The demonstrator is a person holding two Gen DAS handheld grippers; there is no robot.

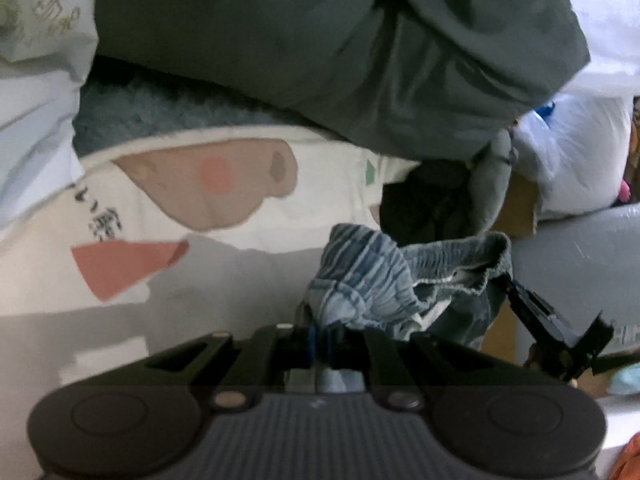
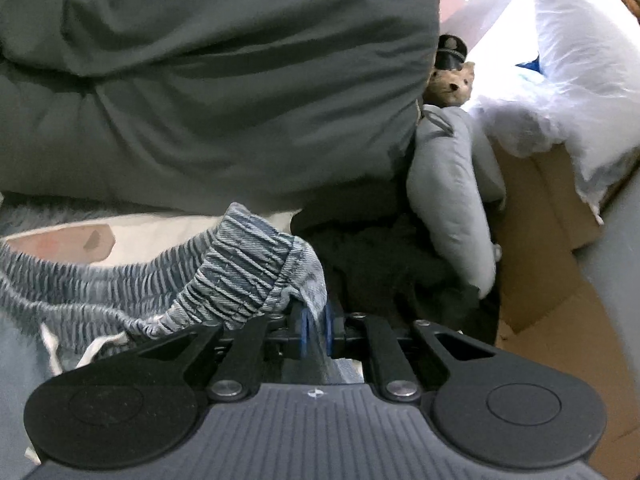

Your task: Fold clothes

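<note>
A blue-grey denim garment with a gathered elastic waistband (image 1: 372, 276) hangs between both grippers. My left gripper (image 1: 320, 336) is shut on one end of the waistband, its blue pads pinching the cloth. In the left wrist view the right gripper (image 1: 516, 288) shows at the far right, clamped on the other end of the band. In the right wrist view my right gripper (image 2: 316, 328) is shut on the ribbed waistband (image 2: 248, 272), which runs off to the left. A white drawstring (image 2: 96, 348) dangles below it.
A big dark green-grey quilt (image 1: 320, 40) bulges above a white printed sheet (image 1: 200, 220). A grey padded bolster (image 2: 452, 208), a dark garment (image 2: 380, 264), a small toy bear in a cap (image 2: 452, 80), cardboard boxes (image 2: 548, 264) and white plastic bags (image 2: 576, 80) crowd the right.
</note>
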